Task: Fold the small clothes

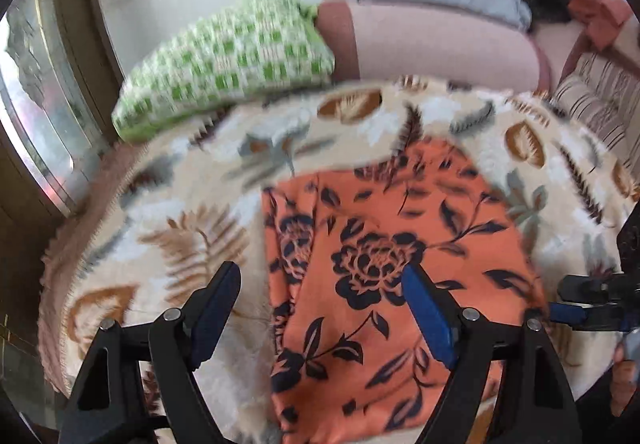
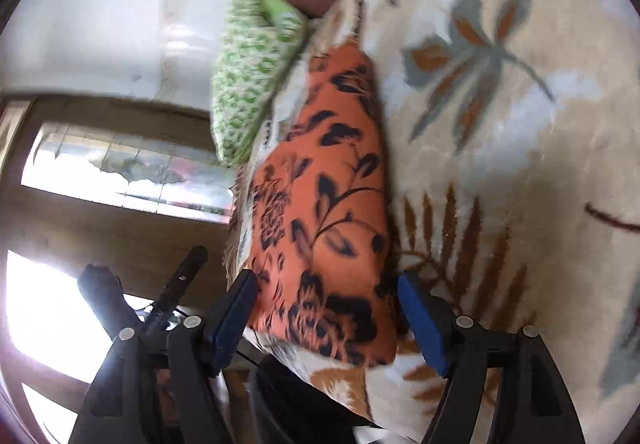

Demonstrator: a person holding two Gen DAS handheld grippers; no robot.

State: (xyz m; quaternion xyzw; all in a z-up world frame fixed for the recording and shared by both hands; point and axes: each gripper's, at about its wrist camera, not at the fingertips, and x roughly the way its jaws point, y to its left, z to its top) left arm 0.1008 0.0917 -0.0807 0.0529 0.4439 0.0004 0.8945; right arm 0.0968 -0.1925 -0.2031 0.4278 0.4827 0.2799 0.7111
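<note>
Lying flat on the leaf-print blanket (image 1: 192,244), the orange floral garment (image 1: 392,264) sits near the green checked pillow (image 1: 224,68). Left tool (image 1: 324,308) and right tool (image 2: 326,314) gape wide, holding nothing.

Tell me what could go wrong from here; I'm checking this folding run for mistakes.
The orange floral garment lies near the blanket's edge, so a tug might pull it off. Both the left gripper and right gripper are open with nothing gripped, and could pinch the fluffy blanket along with the garment. The frames are blurred, so aiming may be off.
</note>
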